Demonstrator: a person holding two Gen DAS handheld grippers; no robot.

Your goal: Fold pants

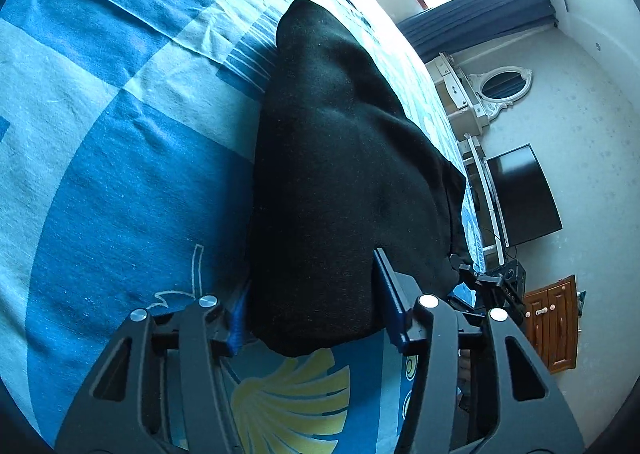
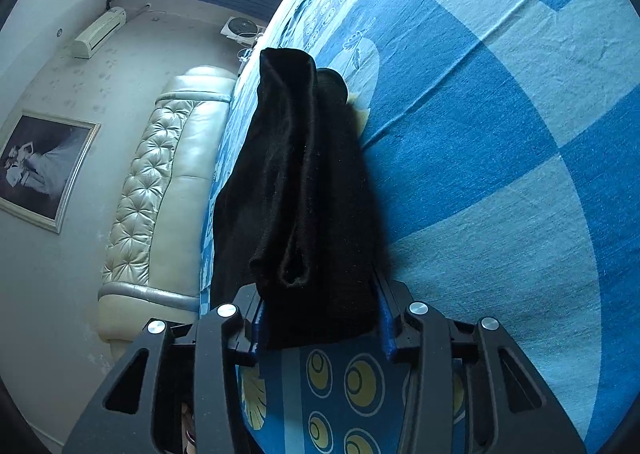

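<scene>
The black pants [image 1: 340, 174] lie folded in a long thick strip on the blue patterned bedsheet [image 1: 120, 174]. My left gripper [image 1: 310, 294] is wide open around the near end of the strip, one finger on each side of it. In the right wrist view the pants [image 2: 312, 194] show a rolled hem end facing the camera. My right gripper [image 2: 320, 314] is also open around that end, its blue-padded fingers on either side. The right gripper shows at the far edge in the left wrist view [image 1: 480, 278].
The bed's edge runs along the right in the left wrist view, with a dark monitor [image 1: 520, 194], white dresser [image 1: 464, 102] and wooden cabinet [image 1: 552, 322] beyond. A padded cream headboard [image 2: 160, 194] stands left of the bed in the right wrist view.
</scene>
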